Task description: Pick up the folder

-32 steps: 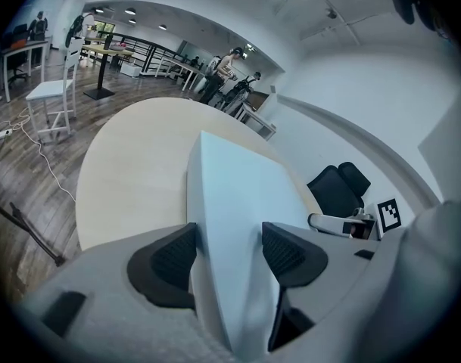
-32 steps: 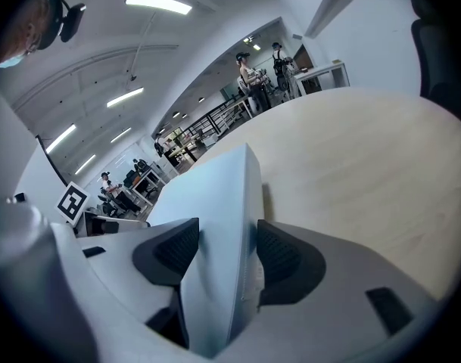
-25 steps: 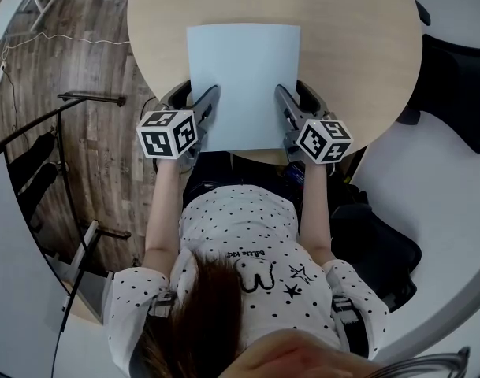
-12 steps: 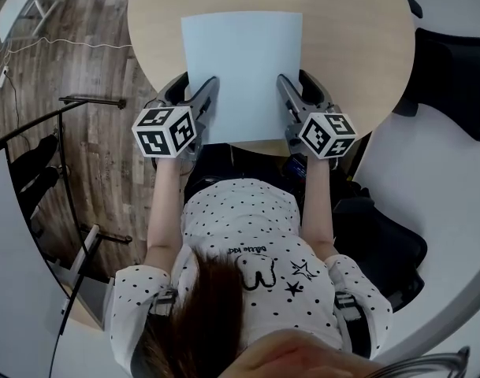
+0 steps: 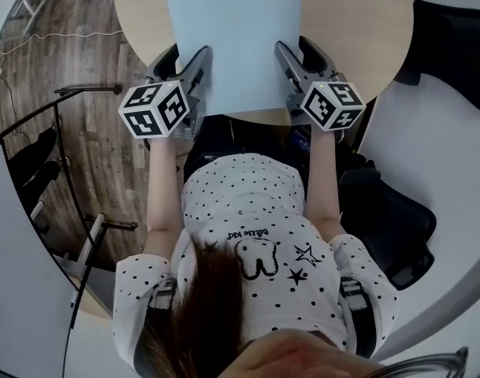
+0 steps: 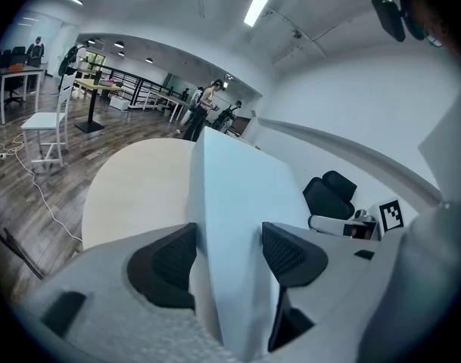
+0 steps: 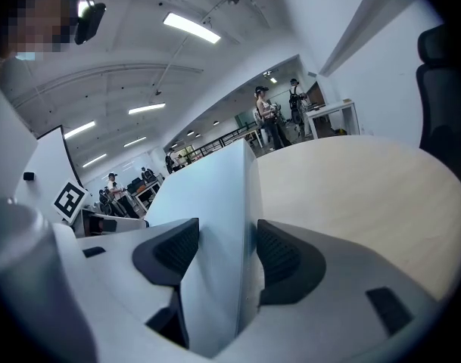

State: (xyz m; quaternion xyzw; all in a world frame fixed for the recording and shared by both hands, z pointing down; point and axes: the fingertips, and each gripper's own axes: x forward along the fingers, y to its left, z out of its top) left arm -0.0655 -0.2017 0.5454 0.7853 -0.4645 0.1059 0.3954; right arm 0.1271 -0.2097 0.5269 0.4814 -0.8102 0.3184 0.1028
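Note:
A pale blue folder [image 5: 232, 38] is held over the near part of the round beige table [image 5: 358, 30]. My left gripper [image 5: 188, 57] is shut on its near left edge, and my right gripper [image 5: 296, 52] is shut on its near right edge. In the left gripper view the folder [image 6: 238, 187] runs up between the black pads [image 6: 173, 259] of that gripper [image 6: 228, 252]. In the right gripper view the folder [image 7: 207, 195] stands edge-on between the jaws of the right gripper [image 7: 226, 255]. Its far end is cut off at the top of the head view.
A black office chair [image 5: 452, 38] stands to the right of the table and another [image 5: 389, 219] sits beside the person. A black stand [image 5: 82, 93] and cables lie on the wooden floor at left. A white chair [image 6: 48, 127] and distant people show beyond the table [image 6: 132, 187].
Both grippers have moved outward and up in the head view, carrying the folder with them. The folder looks larger and nearer the camera than a second ago.

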